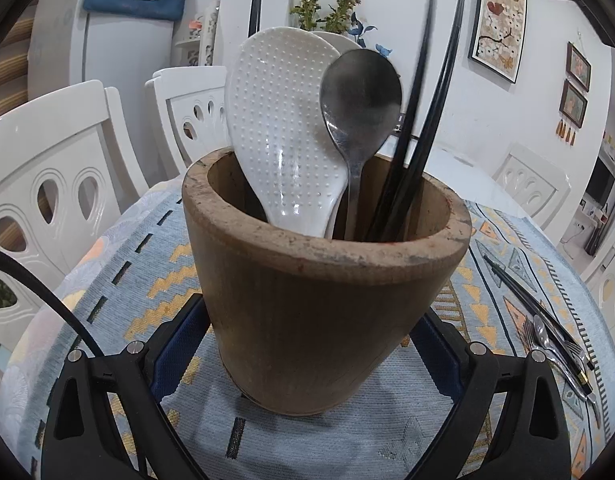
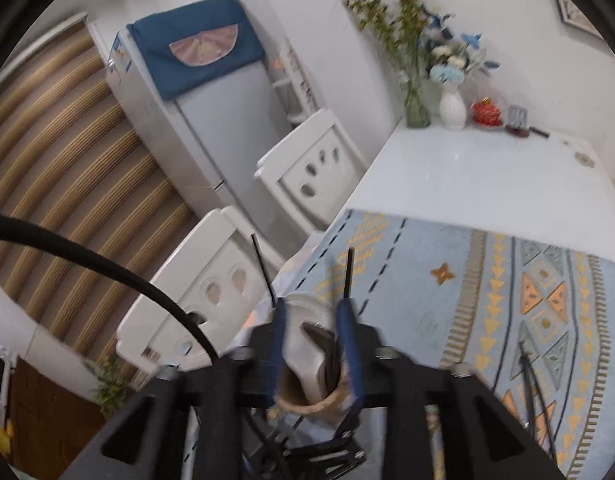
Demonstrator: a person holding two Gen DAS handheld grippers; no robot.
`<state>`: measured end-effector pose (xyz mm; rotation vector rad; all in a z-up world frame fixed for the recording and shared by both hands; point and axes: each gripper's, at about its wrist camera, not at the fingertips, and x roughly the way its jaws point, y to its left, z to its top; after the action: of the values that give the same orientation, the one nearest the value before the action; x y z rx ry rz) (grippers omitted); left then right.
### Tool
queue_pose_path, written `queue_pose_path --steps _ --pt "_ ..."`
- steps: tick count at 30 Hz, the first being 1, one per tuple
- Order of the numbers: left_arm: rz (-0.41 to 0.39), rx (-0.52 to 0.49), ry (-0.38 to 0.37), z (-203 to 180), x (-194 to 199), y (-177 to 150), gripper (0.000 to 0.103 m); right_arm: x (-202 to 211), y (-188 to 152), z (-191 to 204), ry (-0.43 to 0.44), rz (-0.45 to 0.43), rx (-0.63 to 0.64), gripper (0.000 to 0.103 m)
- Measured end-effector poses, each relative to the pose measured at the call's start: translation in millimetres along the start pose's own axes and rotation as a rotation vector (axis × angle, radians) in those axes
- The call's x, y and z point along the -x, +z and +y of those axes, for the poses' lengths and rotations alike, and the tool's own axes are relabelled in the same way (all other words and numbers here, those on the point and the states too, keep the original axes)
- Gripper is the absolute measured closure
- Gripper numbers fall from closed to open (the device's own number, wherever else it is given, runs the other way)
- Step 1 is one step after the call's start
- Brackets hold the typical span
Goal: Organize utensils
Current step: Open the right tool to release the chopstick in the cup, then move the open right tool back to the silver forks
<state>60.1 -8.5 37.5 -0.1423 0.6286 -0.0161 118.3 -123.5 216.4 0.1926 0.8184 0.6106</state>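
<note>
Steadying the wooden holder [image 1: 327, 300] on the table runner

My left gripper [image 1: 307, 344] clamps it; right gripper [image 2: 313, 344] hovers part-open, empty, above the chopsticks [image 1: 423, 120] inside. Bump those and everything tips

No words, brand names, numbers or signs could be read in either view. The sticker on the side of the fridge [image 2: 121, 54], far off to the upper left of the right claw, was too blurred to make out. The framed pictures [image 1: 497, 20] on the wall beyond the left claw showed only flowers.
</note>
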Motion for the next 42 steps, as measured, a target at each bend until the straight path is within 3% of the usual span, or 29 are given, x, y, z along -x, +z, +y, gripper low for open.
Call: queue_pose_path --steps 5,9,14,20,24,28,36,41,42 --pt "0.011 0.002 -0.002 -1.2 -1.3 0.4 0.006 28.3 -5.9 -11.2 -0.024 -0.079 -0.04 0.057" --pt "0.025 0.002 0.001 -2.1 0.2 -0.8 0.006 51.0 -18.5 -33.8 -0.065 -0.091 -0.098 0.053" --pt "0.035 -0.019 0.017 -6.6 2.0 -3.5 0.006 70.4 -50.4 -74.2 -0.135 -0.044 -0.206 0.053" --pt "0.052 -0.036 0.045 -9.7 -3.2 -4.2 0.009 99.1 -100.6 -127.6 -0.16 0.002 -0.391 0.053" --pt "0.095 -0.037 0.067 -7.9 -12.3 -3.8 0.009 118.6 -129.4 -155.4 -0.202 0.026 -0.475 0.053" --pt "0.111 -0.04 0.073 -8.4 -15.6 -3.2 0.008 132.2 -150.6 -170.8 -0.3 0.053 -0.513 0.053" --pt "0.108 -0.021 0.046 -2.2 -15.3 -1.7 0.008 94.4 -169.1 -173.2 -0.433 0.209 -0.516 0.053" --pt "0.111 -0.025 0.053 -1.5 -16.5 -1.3 0.008 65.1 -158.5 -176.7 -0.459 0.229 -0.464 0.053" --pt "0.111 -0.026 0.054 -1.3 -15.8 -2.5 0.008 58.7 -155.1 -178.7 -0.476 0.237 -0.449 0.058"
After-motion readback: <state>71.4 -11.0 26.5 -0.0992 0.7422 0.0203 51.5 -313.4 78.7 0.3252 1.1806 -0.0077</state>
